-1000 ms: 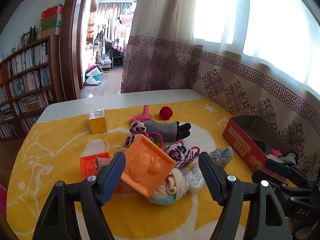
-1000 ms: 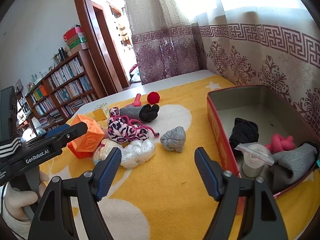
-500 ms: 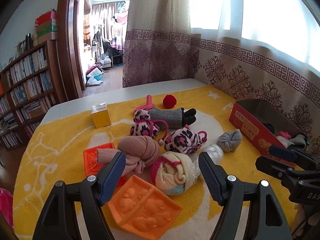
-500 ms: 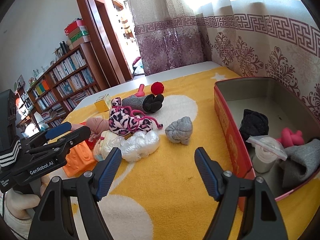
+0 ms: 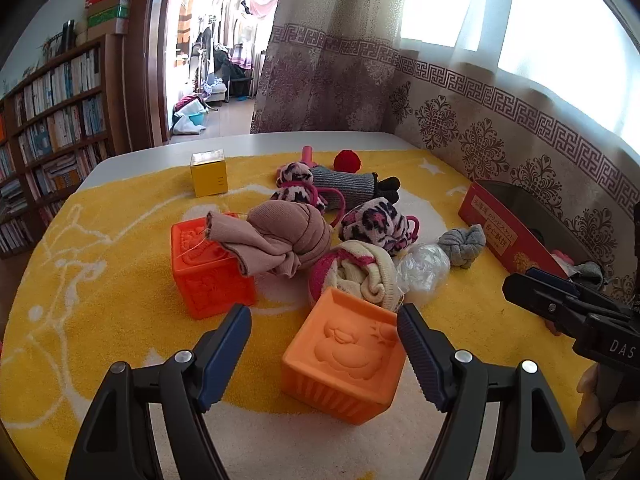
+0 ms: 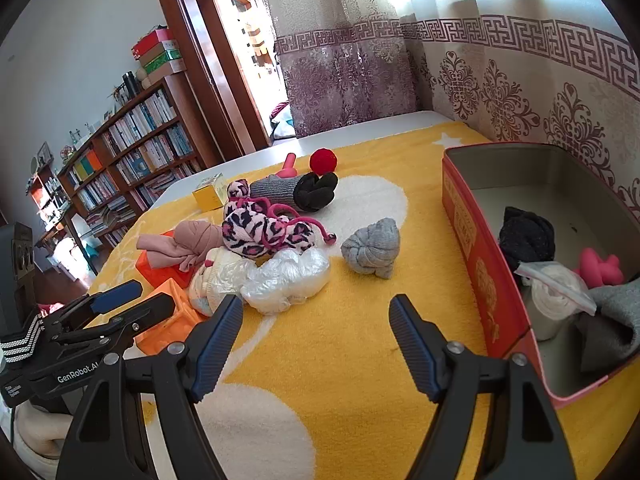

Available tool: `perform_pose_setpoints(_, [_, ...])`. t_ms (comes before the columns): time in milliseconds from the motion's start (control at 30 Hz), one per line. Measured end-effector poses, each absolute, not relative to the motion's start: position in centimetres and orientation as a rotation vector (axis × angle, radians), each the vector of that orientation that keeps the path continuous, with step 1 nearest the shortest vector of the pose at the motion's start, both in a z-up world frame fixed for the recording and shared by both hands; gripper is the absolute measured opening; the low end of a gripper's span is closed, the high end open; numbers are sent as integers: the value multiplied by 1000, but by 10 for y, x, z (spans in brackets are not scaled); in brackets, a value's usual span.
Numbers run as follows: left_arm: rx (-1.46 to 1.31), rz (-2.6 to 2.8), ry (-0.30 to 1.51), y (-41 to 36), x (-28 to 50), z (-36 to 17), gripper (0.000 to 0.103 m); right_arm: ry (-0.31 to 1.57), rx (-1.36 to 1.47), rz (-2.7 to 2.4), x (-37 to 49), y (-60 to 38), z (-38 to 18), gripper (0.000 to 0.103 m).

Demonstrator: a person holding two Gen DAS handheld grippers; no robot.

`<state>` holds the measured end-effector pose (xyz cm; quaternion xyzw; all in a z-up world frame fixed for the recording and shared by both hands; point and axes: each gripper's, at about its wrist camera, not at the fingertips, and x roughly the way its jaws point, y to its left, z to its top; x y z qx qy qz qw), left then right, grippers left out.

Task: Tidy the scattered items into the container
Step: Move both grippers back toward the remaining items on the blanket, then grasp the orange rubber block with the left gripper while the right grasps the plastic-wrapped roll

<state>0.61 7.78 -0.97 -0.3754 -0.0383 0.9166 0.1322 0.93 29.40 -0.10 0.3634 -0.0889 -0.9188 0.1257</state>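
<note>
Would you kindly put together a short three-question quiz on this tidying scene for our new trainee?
1. True or false: the left gripper is clamped on the light orange block.
2. Which lies nearest the red container? A) grey knotted sock B) yellow box C) red ball
3. What lies draped on the darker orange block?

Key: 1 false, its jaws stand open around it; 2 A; 3 the pink knotted cloth.

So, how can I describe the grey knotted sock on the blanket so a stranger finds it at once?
Find the red box at the right edge of the yellow blanket. Just left of its long wall, lying alone, is the grey knotted sock. Unlike the clear plastic bag and leopard-print bundle further left, it is plain grey and touches nothing.
</note>
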Motion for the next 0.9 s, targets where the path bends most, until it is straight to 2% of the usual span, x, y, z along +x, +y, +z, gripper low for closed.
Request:
perform_pose_setpoints(533, [-1141, 2518, -123, 86, 1, -27, 77, -292, 1137, -2634, -1, 294, -11, 79])
perform_pose_setpoints(567, [-1138, 2521, -129, 85, 1, -27, 76, -292, 1142, -2633, -2, 294, -12, 79])
perform_pose_setpoints(633, [-1151, 2526, -137, 83, 0, -29, 65, -289, 1150, -2633, -3, 293, -12, 79])
perform_pose_setpoints(900, [-1115, 2541, -233, 69, 3, -24, 62, -291, 1191, -2602, -12, 284, -15, 79])
